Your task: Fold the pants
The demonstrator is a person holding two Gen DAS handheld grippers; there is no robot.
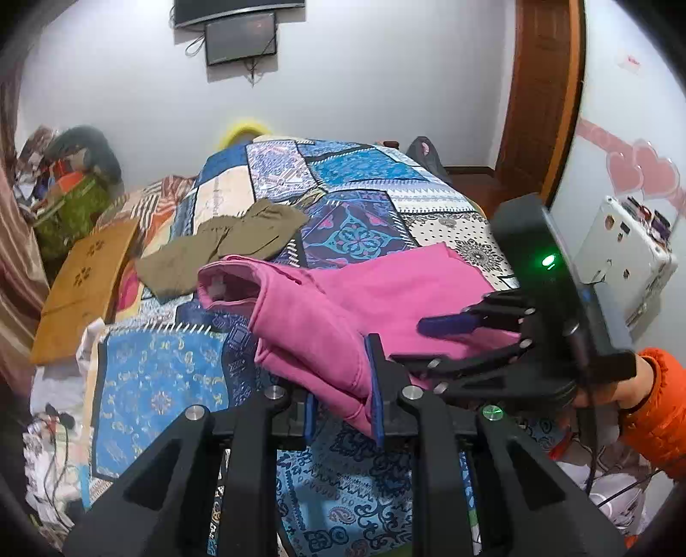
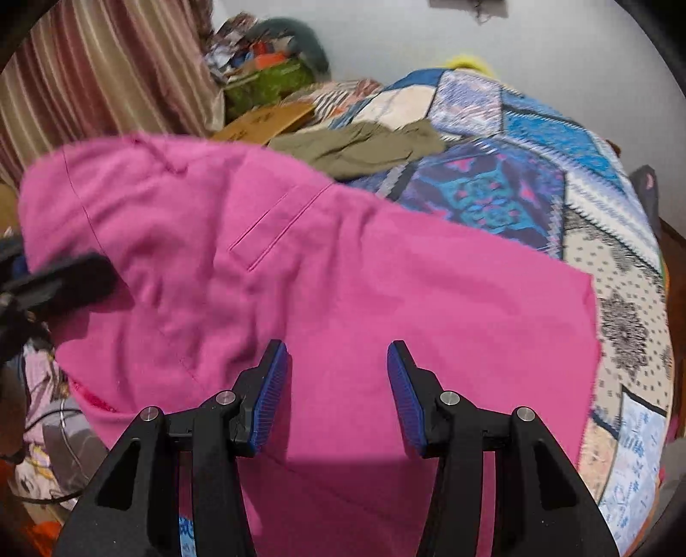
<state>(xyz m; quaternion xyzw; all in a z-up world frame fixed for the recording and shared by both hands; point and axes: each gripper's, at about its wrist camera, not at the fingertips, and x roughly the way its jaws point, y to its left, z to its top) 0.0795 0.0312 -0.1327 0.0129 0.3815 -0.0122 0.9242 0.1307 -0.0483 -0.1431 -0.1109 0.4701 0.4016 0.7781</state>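
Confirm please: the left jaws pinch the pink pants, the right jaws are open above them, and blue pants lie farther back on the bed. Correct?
Not quite: the pants farther back are olive, not blue, as the left wrist view shows. The left gripper does pinch the pink pants, and the right gripper is open above them.

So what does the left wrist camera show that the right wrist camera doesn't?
Only the left wrist view shows the left gripper shut on a fold of the pink pants, the wall screen, the wooden door frame and the whole right gripper. Only the right wrist view shows the right gripper's fingers open above the pants, plus the striped curtain. Both show the pink pants, olive garment and patchwork bedspread.
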